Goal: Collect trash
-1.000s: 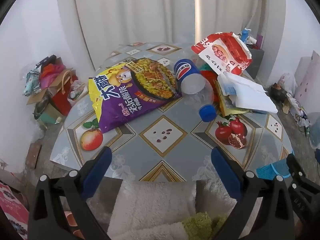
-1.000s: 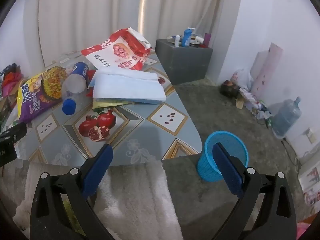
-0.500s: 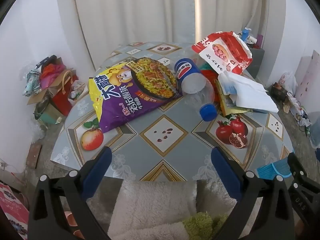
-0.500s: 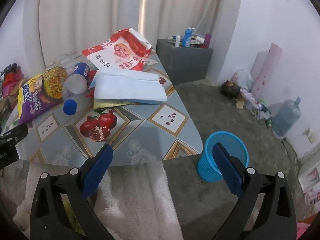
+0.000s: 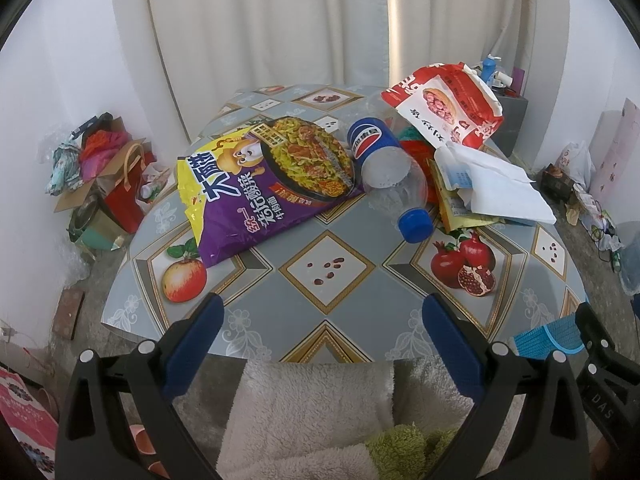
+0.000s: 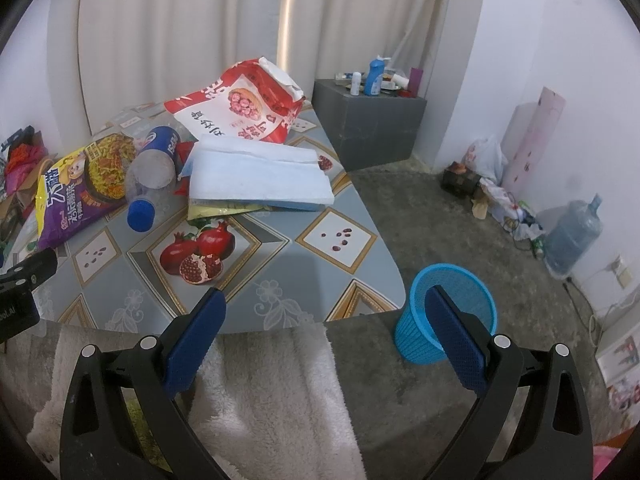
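Trash lies on the patterned table (image 5: 328, 304): a purple and yellow noodle bag (image 5: 256, 184) at the left, an empty Pepsi bottle (image 5: 390, 172) with a blue cap in the middle, a red and white snack bag (image 5: 448, 108) at the back right, and white tissue paper (image 5: 496, 188) over a yellow wrapper. The same items appear in the right wrist view: noodle bag (image 6: 76, 192), bottle (image 6: 152, 172), red bag (image 6: 244, 108), tissue (image 6: 256, 176). A blue mesh bin (image 6: 448, 316) stands on the floor right of the table. My left gripper (image 5: 320, 312) and right gripper (image 6: 324, 308) hang open at the table's near edge, both holding nothing.
A white fleece cloth (image 5: 304, 412) lies below both grippers. A grey cabinet (image 6: 368, 128) with toiletries stands at the back right. Boxes and bags (image 5: 100, 176) clutter the floor at the left; a water jug (image 6: 572, 236) and more clutter sit along the right wall.
Both views have crept slightly forward toward the table. Nothing on the table has moved, and both grippers remain open.
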